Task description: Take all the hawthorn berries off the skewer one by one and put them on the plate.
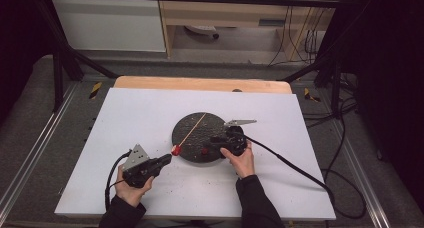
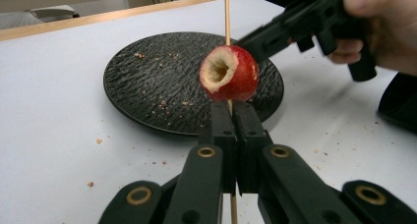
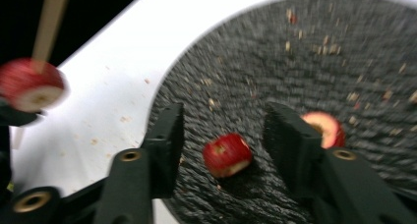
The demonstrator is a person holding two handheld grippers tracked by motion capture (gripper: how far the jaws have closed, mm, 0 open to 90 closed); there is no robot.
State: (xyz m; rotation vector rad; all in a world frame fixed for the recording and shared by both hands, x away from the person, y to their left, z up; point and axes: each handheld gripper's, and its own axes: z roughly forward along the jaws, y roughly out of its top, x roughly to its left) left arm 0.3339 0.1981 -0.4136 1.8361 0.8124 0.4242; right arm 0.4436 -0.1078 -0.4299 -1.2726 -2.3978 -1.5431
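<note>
Holding the skewer [image 2: 227,17] clamped steady, the left gripper [image 2: 231,111] waits while the right gripper's [image 3: 221,135] half-open jaws straddle a loose fruit piece [image 3: 227,155] for threading.

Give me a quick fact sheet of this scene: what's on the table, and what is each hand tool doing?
surface: white table
dish: dark round plate, crumbs on it
left gripper: shut on wooden skewer
on skewer: hollowed red fruit piece
right gripper: open over the plate
between its jaws: loose red fruit piece, not pinched
beside it: another fruit piece
</note>
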